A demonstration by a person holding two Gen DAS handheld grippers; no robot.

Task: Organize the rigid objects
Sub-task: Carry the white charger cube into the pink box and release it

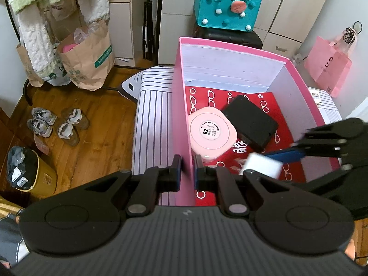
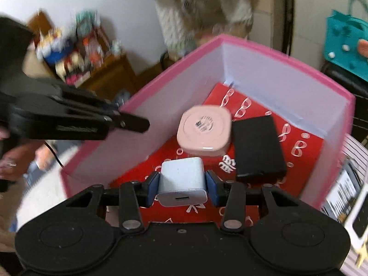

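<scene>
A pink box (image 1: 181, 96) with white inner walls sits on a striped surface. Inside lie a red patterned sheet (image 1: 283, 112), a pink rounded-square case (image 1: 212, 133) and a black flat case (image 1: 250, 123). My left gripper (image 1: 187, 171) is shut on the box's near left wall. My right gripper (image 2: 182, 185) is shut on a white charger cube (image 2: 181, 181) and holds it over the box's near end. The cube (image 1: 262, 164) and the right gripper (image 1: 285, 155) show blurred in the left wrist view. The pink case (image 2: 203, 131) and black case (image 2: 257, 146) lie just beyond the cube.
A striped cushion (image 1: 151, 117) lies under the box. On the wooden floor to the left are shoes (image 1: 57, 124), paper bags (image 1: 87, 57) and a yellow bin (image 1: 30, 170). A teal felt bag (image 1: 226, 7) stands behind the box, a pink bag (image 1: 329, 66) at right.
</scene>
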